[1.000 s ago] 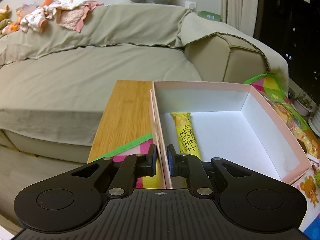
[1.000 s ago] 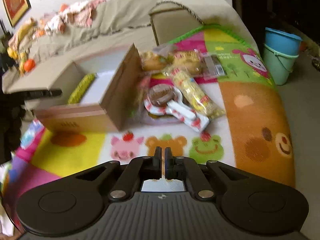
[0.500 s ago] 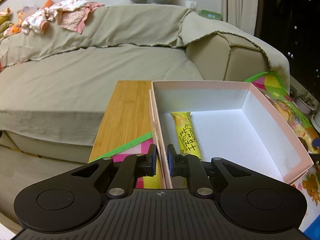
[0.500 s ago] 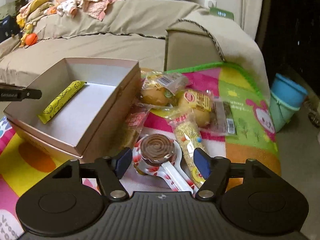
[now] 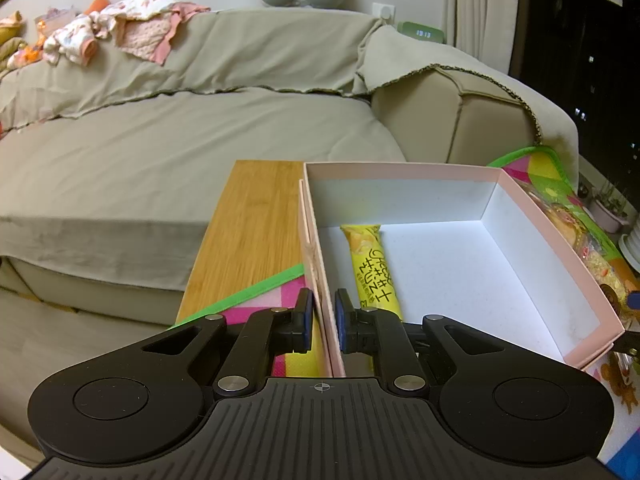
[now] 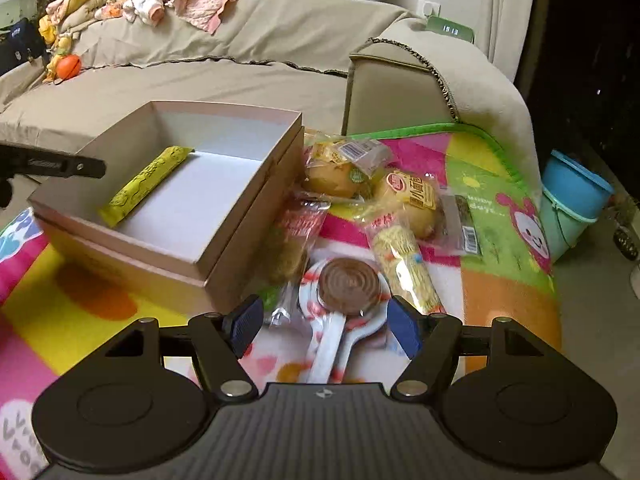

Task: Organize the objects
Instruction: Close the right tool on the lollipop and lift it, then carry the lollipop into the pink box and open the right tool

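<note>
A pink cardboard box (image 5: 552,236) stands open on the play mat, with a yellow snack stick (image 5: 372,268) lying inside along its left wall. My left gripper (image 5: 321,320) is shut on the box's left wall (image 5: 316,264). In the right wrist view the box (image 6: 248,200) and the yellow stick (image 6: 144,186) show at left. My right gripper (image 6: 324,326) is open, its fingertips on either side of a chocolate swirl lollipop in a white wrapper (image 6: 348,288). Wrapped buns (image 6: 336,168) and a noodle snack pack (image 6: 404,264) lie on the mat right of the box.
A beige sofa (image 5: 180,140) runs behind the box, with clothes (image 5: 120,36) piled on its back. A wooden board (image 5: 248,232) lies left of the box. Blue and green buckets (image 6: 572,204) stand at the mat's right edge. The colourful play mat (image 6: 508,216) covers the floor.
My right gripper opened from shut and moved forward to the lollipop, which now sits between its fingers. My left gripper has kept its hold on the box wall.
</note>
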`<state>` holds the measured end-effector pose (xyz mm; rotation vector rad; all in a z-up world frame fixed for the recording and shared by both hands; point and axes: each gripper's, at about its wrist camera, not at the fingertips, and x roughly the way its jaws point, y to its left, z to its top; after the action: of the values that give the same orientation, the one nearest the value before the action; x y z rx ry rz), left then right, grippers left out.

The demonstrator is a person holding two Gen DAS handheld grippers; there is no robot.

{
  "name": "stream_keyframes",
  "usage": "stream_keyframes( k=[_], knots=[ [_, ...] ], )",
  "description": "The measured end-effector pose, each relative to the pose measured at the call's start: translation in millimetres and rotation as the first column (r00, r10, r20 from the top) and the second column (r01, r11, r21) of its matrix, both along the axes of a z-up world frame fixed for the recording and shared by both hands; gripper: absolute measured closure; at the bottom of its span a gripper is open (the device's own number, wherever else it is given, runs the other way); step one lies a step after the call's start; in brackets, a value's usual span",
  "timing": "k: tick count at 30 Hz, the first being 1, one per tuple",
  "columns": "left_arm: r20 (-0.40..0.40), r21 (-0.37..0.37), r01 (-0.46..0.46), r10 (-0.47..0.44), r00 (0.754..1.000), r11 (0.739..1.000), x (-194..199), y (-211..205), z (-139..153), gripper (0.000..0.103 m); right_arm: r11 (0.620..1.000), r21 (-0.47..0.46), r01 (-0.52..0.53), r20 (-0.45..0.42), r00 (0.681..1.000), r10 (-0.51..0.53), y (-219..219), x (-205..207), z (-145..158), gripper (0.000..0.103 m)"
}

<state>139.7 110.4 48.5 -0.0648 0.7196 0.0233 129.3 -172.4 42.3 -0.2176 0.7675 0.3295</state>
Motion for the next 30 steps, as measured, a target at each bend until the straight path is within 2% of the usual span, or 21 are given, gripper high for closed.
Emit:
stream_keyframes(
  k=[4,6,7,8,13,21,24,26,30],
  knots=[
    [0.0,0.0,0.0,0.0,1.0,1.0,-0.1,0.0,0.0,0.089,1.0,0.007,-0.001,0.003,1.0,0.001,5.2,15.9,-8.9,0.027],
    [0.0,-0.002,0.0,0.0,1.0,1.0,-0.2,0.2,-0.1,0.089,1.0,0.008,0.0,0.007,1.0,0.0,7.5,20.9,-11.8,0.027],
    [0.0,-0.003,0.001,-0.001,1.0,1.0,-0.2,0.3,-0.1,0.089,1.0,0.016,0.003,0.003,1.0,-0.003,8.4,23.3,-12.7,0.034],
    [0.001,-0.006,0.001,-0.001,1.0,1.0,-0.4,0.5,-0.3,0.089,1.0,0.02,0.009,-0.001,1.0,-0.009,9.8,24.8,-13.0,0.053],
    [0.001,-0.018,0.0,0.0,1.0,1.0,-0.1,1.0,-0.1,0.089,1.0,0.025,0.017,-0.02,1.0,-0.016,8.0,15.4,-4.0,0.052],
    [0.006,-0.013,-0.011,0.011,1.0,1.0,-0.7,-0.7,0.1,0.089,0.997,0.065,0.03,-0.022,0.999,-0.029,-14.7,-47.9,31.0,0.052],
    [0.007,-0.032,-0.01,0.01,1.0,0.999,-1.6,2.1,-0.3,0.089,0.995,0.095,0.025,-0.008,1.0,-0.025,-18.8,-69.4,46.9,0.052],
    [0.007,-0.035,-0.005,0.005,1.0,0.999,-2.0,3.5,-0.2,0.088,0.99,0.134,0.04,0.001,0.999,-0.041,-19.6,-75.6,61.9,0.052],
    [0.002,-0.03,-0.008,0.008,1.0,1.0,-1.7,2.2,0.6,0.089,0.959,0.282,0.02,0.058,0.998,-0.038,-22.2,-84.9,100.7,0.052]
  ],
)
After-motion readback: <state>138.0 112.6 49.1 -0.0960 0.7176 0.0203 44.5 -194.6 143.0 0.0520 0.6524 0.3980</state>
